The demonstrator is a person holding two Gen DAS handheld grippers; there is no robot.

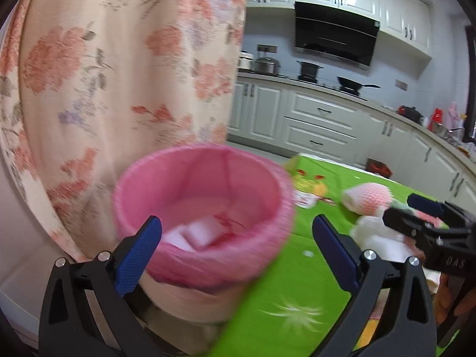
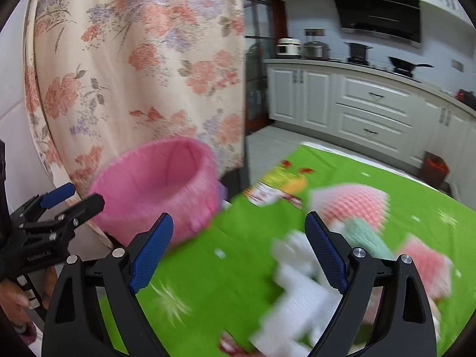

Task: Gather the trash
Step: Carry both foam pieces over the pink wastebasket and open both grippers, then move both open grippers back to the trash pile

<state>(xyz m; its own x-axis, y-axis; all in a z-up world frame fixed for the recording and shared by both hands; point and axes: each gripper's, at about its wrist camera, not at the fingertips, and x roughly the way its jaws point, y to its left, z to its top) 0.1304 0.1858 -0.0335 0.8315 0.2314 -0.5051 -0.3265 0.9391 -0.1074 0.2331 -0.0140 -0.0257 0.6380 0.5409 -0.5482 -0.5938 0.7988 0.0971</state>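
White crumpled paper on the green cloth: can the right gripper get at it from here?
Probably yes. The right gripper is open, the white crumpled paper lies just ahead between its fingers, and nothing shows between them. Motion blur hides the exact gap.

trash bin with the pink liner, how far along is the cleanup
Partly done: the trash bin already holds a white piece with red marks. Nothing is in hand; both the left tongs and right tongs are open. Left on the green tablecloth: pink foam fruit nets, crumpled white paper and a wrapper.
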